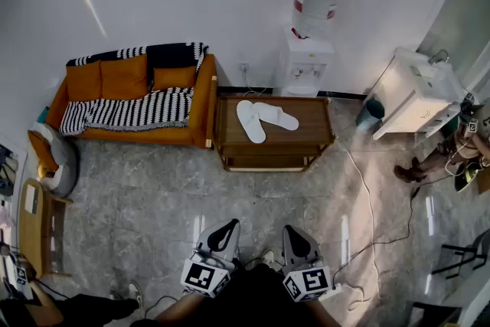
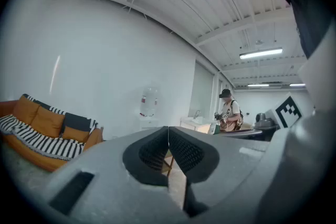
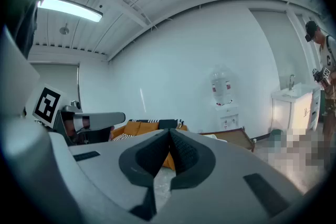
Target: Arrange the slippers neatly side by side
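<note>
left gripper (image 1: 227, 224) and right gripper (image 1: 292, 229) side by side at bottom of head view. both jaws pressed together, nothing between them. grey floor (image 1: 253, 195) ahead. slippers (image 1: 261, 119) well apart from both grippers, on low wooden table (image 1: 312, 121): two white ones, touching at one end, splayed in a v. sofa (image 1: 130, 99) left of table, water dispenser (image 1: 306, 57) behind it at the wall.

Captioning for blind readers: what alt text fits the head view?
Two white slippers lie in a V on a table beside an orange sofa and a water dispenser. In the foreground, the left gripper and right gripper, both shut and empty, hover over the floor.
</note>
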Demonstrator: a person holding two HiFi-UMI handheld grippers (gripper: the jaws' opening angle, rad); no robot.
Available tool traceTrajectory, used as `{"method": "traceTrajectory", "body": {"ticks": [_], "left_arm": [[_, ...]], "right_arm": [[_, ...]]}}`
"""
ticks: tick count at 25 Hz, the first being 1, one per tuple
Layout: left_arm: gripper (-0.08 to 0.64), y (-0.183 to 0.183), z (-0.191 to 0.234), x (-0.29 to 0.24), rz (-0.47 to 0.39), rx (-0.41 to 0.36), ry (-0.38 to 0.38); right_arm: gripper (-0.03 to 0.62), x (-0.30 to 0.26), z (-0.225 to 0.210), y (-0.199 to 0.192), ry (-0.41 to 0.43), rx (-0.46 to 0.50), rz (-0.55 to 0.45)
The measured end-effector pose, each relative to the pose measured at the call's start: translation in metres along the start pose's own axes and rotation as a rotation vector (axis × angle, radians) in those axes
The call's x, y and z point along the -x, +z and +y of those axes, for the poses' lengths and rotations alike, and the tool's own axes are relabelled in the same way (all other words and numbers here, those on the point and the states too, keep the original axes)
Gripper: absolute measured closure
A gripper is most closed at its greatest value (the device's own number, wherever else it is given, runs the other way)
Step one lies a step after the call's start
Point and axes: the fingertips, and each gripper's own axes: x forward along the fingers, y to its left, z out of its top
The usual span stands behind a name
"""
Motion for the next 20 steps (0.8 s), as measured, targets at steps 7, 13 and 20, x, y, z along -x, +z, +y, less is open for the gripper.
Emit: {"method": "traceTrajectory", "body": {"ticks": [7, 13, 20], "left_arm": [[0.543, -0.004, 0.002, 0.003, 0.007, 0.008, 0.006], [0.543, -0.005, 0.01, 0.007, 0.014, 0.017, 0.007], [0.543, -0.009, 0.033, 0.019, 0.014, 0.037, 0.017]], "right_arm": [[0.58, -0.001, 0.002, -0.002, -0.001, 0.009, 0.004], [0.58, -0.007, 0.007, 0.003, 0.003, -0.026, -0.021], [0.58, -0.019, 0.02, 0.001, -0.014, -0.011, -0.023]]}}
